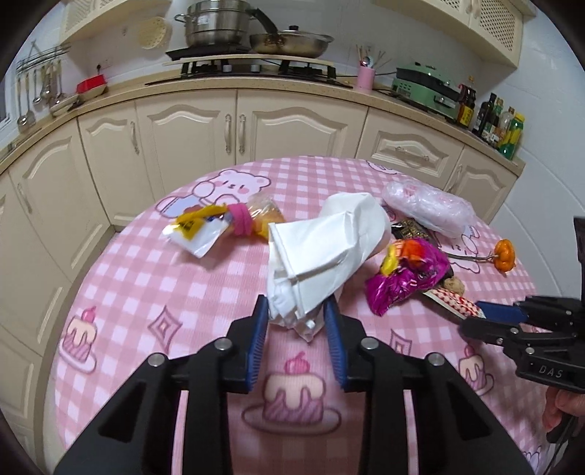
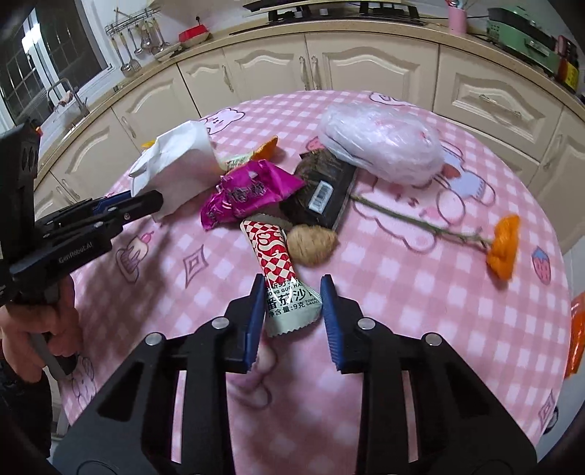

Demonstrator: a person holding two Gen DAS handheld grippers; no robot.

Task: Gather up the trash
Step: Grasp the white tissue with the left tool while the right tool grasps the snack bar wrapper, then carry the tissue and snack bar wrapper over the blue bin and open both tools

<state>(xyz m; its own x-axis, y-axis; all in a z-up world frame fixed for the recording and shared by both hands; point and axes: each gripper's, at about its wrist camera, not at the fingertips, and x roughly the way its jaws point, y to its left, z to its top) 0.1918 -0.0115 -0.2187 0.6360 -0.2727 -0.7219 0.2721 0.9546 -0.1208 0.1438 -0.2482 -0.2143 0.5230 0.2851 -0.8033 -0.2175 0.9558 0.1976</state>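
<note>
Left gripper (image 1: 295,310): blue-padded jaws pinching the lower, crumpled end of a white paper bag (image 1: 321,248), which rises tilted from the jaws toward the far side of the table. Seen from the right wrist view, the same gripper (image 2: 146,202) has its tips against the bag (image 2: 175,168).

Right gripper (image 2: 292,303): jaws spread, one on either side of the near end of a red-and-white checked sauce sachet (image 2: 281,270); the left pad touches the sachet's edge, the right pad stands just clear of it. The sachet lies flat on the cloth.

Touching the sachet's far end: a tan ball of twine (image 2: 310,243) and a magenta snack wrapper (image 2: 245,193). Just behind these: a dark packet with a barcode label (image 2: 321,193), partly under a clear crumpled plastic bag (image 2: 384,146). To the right, apart from the pile: an orange flower on a thin stem (image 2: 504,246).

Left side of the table, well apart from the pile: a yellow-and-white wrapper (image 1: 197,230), beside a pink band (image 1: 241,219) wrapped round a clear bag with yellowish contents (image 1: 267,213).

Support: round table under a pink checked cloth (image 1: 153,292) printed with cakes and bears.

Beyond: cream kitchen cabinets (image 1: 204,124), with a steel pot (image 1: 215,23) and a frying pan (image 1: 289,42) on the hob.
</note>
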